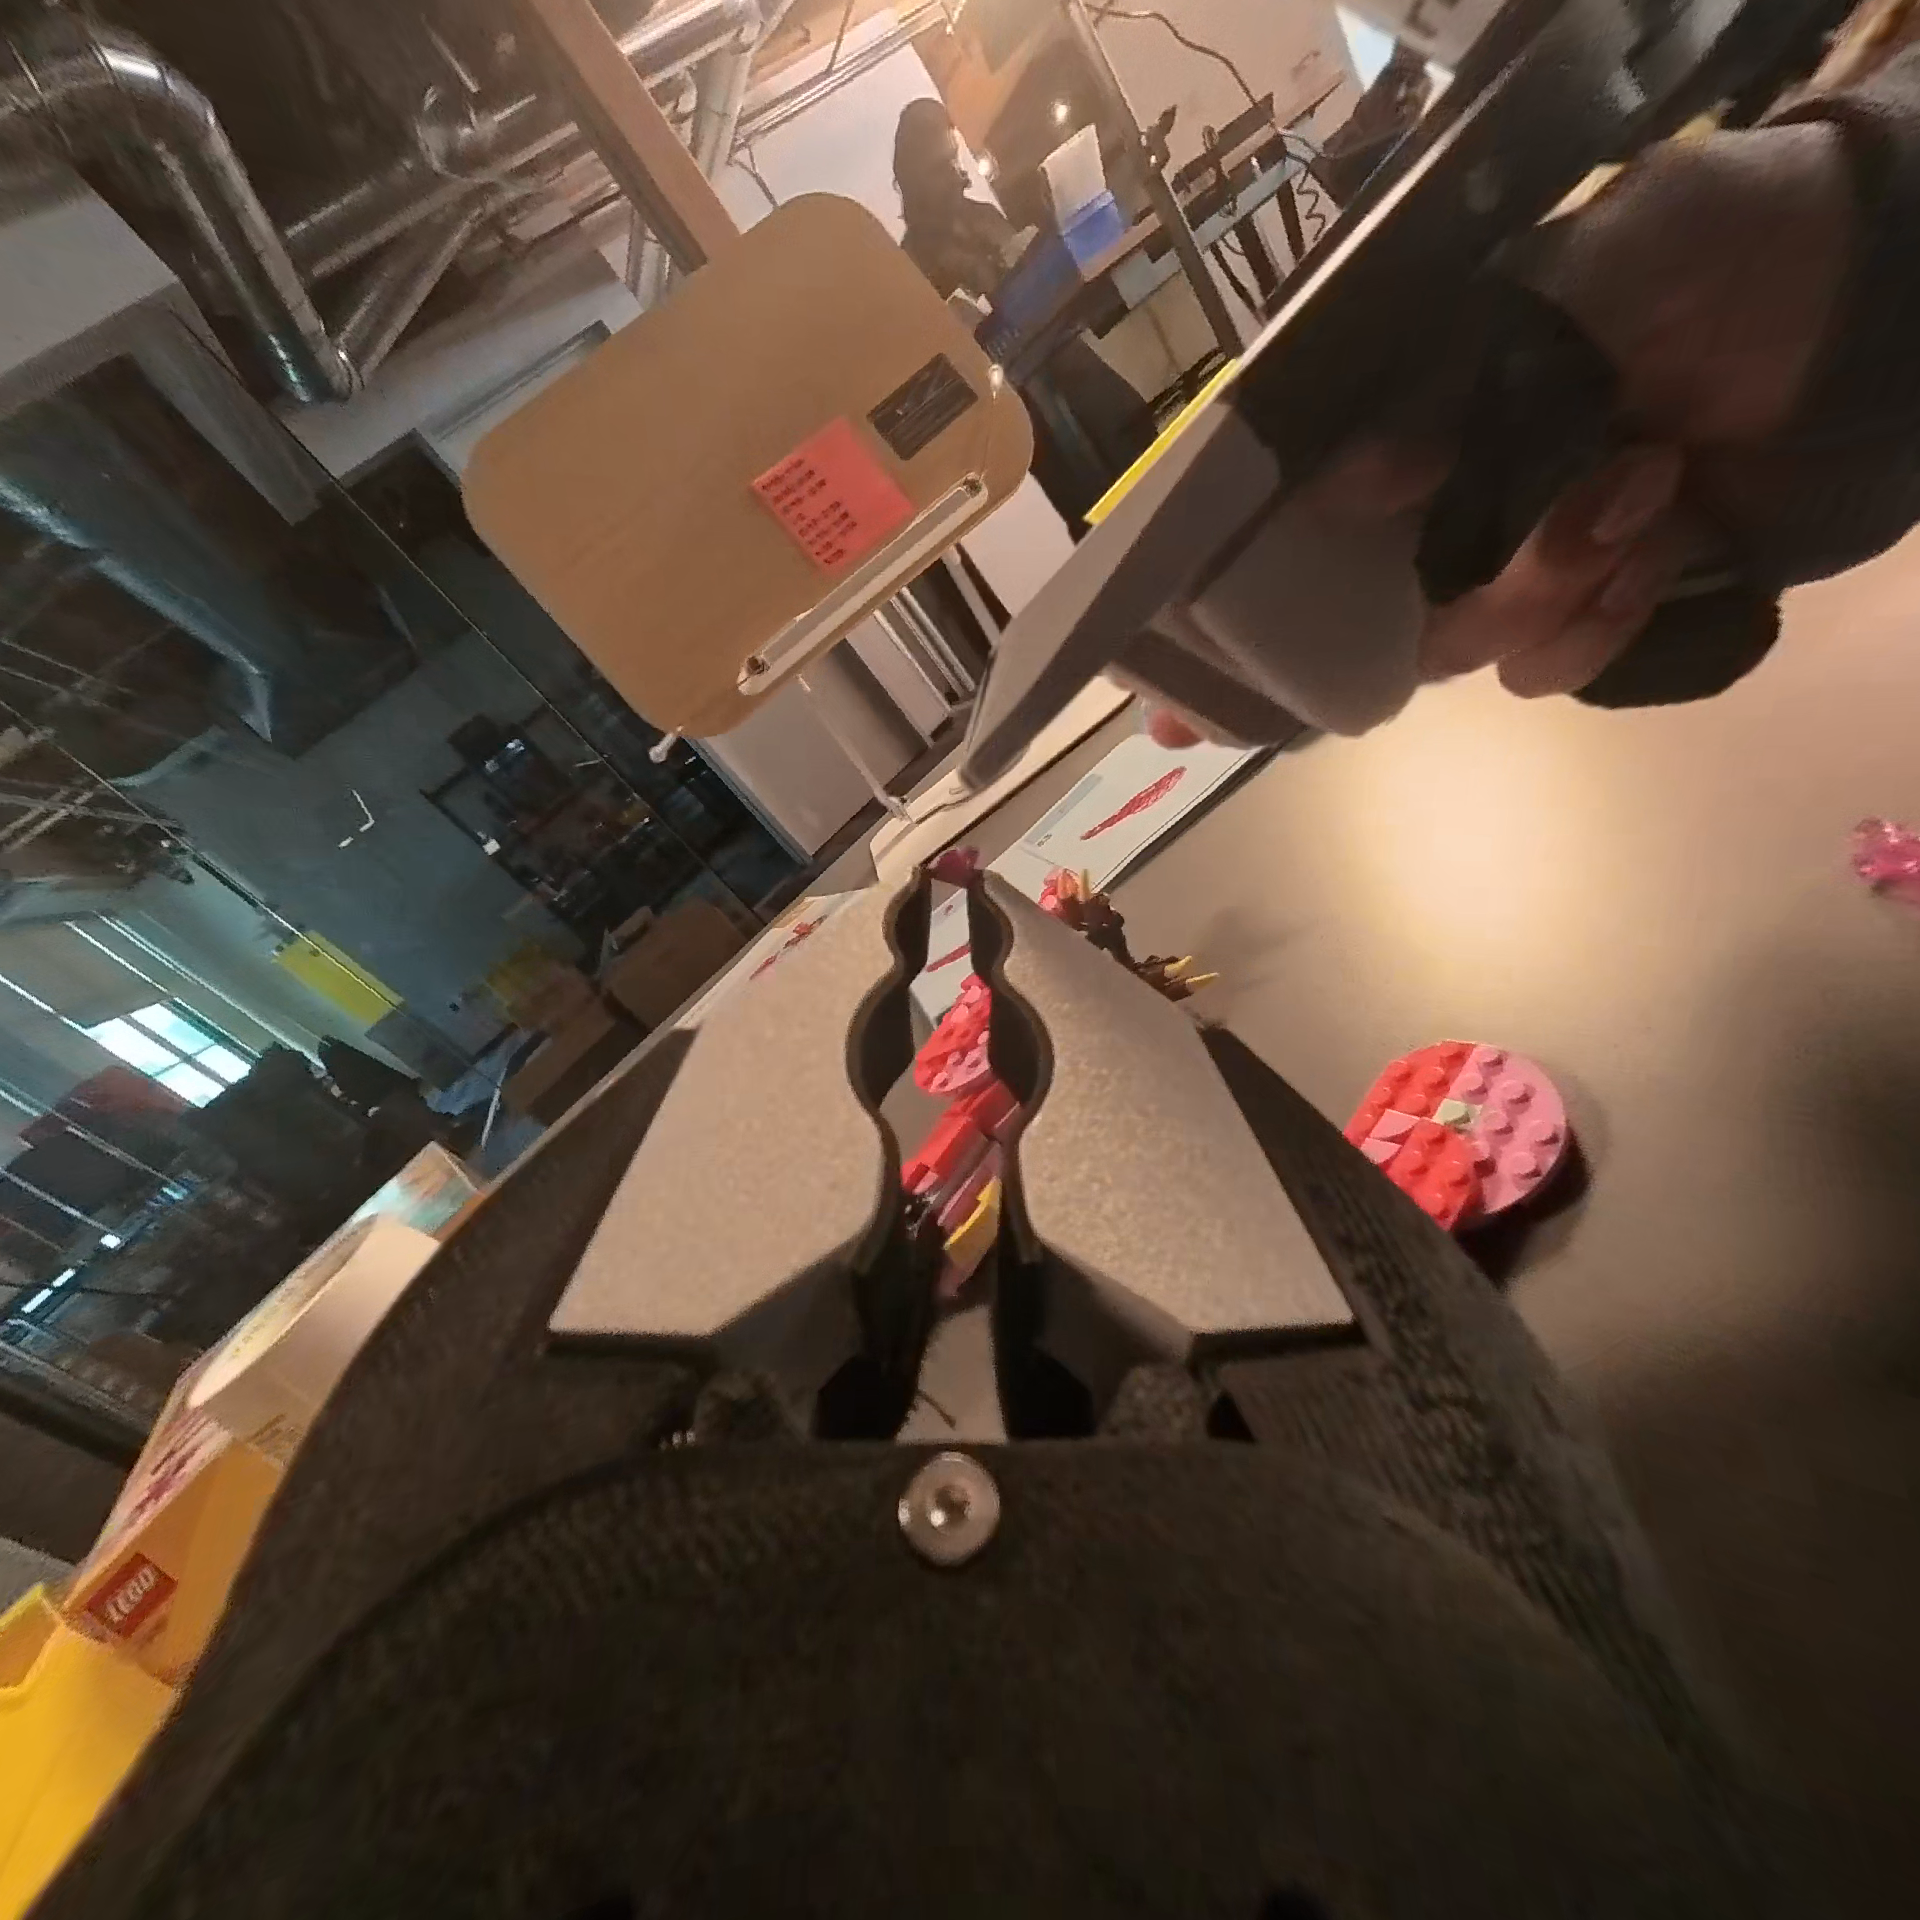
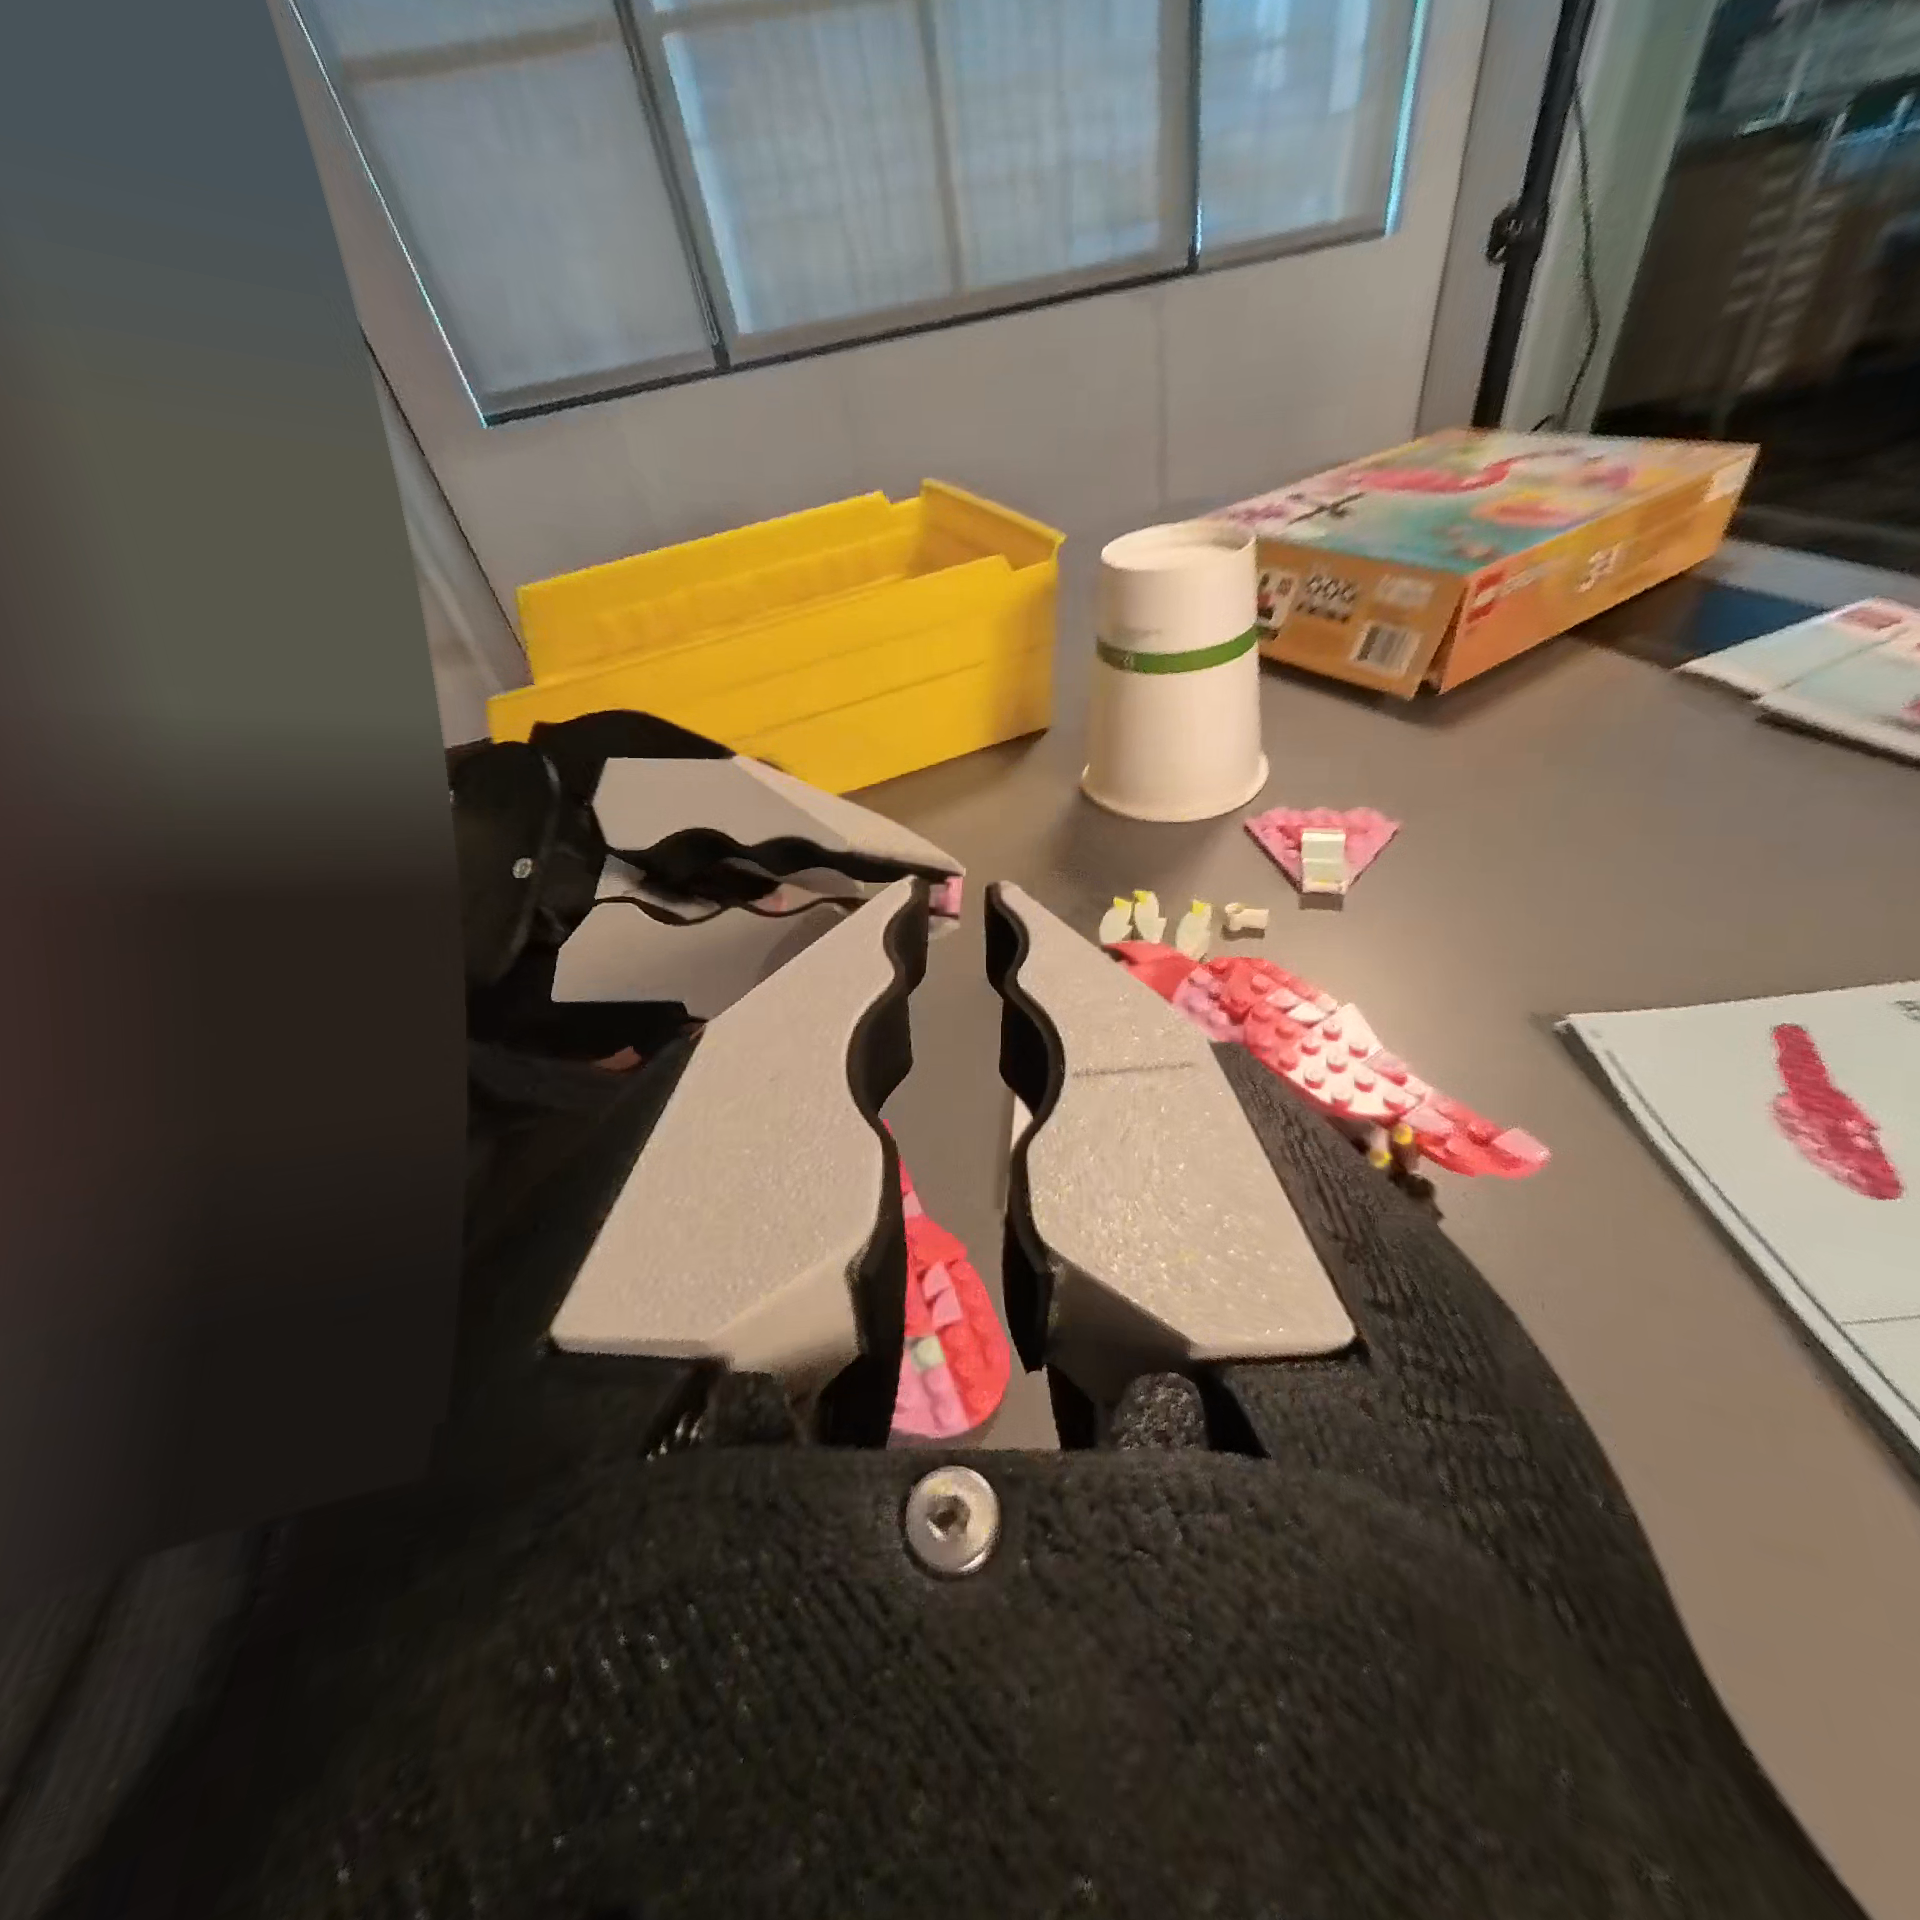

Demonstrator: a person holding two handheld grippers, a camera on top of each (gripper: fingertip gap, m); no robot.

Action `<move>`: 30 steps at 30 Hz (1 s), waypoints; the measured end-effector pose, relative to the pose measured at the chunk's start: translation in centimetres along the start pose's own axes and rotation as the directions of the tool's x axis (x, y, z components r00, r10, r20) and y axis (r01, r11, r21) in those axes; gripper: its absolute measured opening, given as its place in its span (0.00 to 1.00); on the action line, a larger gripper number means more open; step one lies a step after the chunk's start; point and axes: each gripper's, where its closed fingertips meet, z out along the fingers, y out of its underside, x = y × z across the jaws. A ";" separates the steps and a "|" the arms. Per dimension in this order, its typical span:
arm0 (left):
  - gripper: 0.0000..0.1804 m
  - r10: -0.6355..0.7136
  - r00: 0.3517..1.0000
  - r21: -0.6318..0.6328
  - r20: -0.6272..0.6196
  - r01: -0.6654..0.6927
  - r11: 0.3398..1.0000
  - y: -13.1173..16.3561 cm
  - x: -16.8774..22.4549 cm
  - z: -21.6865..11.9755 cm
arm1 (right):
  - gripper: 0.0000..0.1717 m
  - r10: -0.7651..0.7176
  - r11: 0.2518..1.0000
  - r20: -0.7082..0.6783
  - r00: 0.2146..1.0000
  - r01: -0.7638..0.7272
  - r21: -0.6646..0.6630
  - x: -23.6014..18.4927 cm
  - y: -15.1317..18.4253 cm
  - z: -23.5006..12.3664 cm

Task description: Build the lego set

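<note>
Pink brick piece (image 2: pixel 943 896) pinched at the tip of my left tongs (image 1: pixel 957 871); my right tongs (image 2: pixel 956 906) stand narrowly apart, bare, just beside it.
On the grey bench (image 2: pixel 1507 852): one yellow bin (image 2: pixel 790 644), one upturned white cup (image 2: pixel 1174 675), one box (image 2: pixel 1507 551), four pale small bits (image 2: pixel 1184 920).

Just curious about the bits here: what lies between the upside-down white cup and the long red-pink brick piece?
A few small pale pieces with yellow tips, lying on the table, as the right wrist view shows.
</note>
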 end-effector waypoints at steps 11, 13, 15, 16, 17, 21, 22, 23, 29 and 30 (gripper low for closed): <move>0.03 0.098 0.995 -0.017 -0.018 -0.099 0.995 -0.1 1.1 0.2 | 0.00 0.050 0.995 0.050 0.998 -0.045 -0.088 -0.3 1.5 0.4; 0.03 0.120 0.993 -0.022 -0.016 -0.120 0.993 -0.1 1.2 0.2 | 0.00 0.053 0.994 0.049 0.997 -0.048 -0.097 -0.3 1.7 0.4; 0.03 0.137 0.990 -0.028 -0.022 -0.138 0.990 0.0 1.5 0.2 | 0.00 0.044 0.993 0.044 0.998 -0.038 -0.110 -0.3 1.9 0.3; 0.03 0.146 0.989 -0.030 -0.029 -0.147 0.989 0.0 1.6 0.3 | 0.00 0.030 0.993 0.038 0.999 -0.025 -0.117 -0.3 2.0 0.2; 0.03 0.150 0.988 -0.029 -0.040 -0.151 0.988 0.1 1.8 0.3 | 0.00 0.013 0.992 0.029 0.999 -0.009 -0.123 -0.3 2.2 0.0; 0.09 0.111 0.990 -0.030 -0.092 -0.114 0.993 0.1 2.4 0.0 | 0.00 -0.056 0.989 -0.043 0.998 0.049 -0.140 0.3 3.0 -1.1; 0.10 0.089 0.991 -0.040 -0.099 -0.093 0.995 0.3 2.3 -0.3 | 0.00 -0.082 0.985 -0.074 0.994 0.070 -0.156 0.7 3.4 -1.7; 0.12 0.057 0.993 -0.049 -0.105 -0.063 0.997 0.4 2.1 -0.6 | 0.00 -0.119 0.978 -0.111 0.987 0.097 -0.187 1.4 4.0 -2.4; 0.34 -0.232 0.873 -0.281 -0.429 0.115 0.953 3.5 4.7 -3.6 | 0.00 -0.410 0.839 -0.206 0.888 0.279 -0.467 4.0 8.7 -6.7; 0.38 -0.282 0.829 -0.341 -0.483 0.119 0.933 4.1 5.4 -4.3 | 0.00 -0.435 0.824 -0.201 0.878 0.299 -0.481 3.8 9.0 -7.1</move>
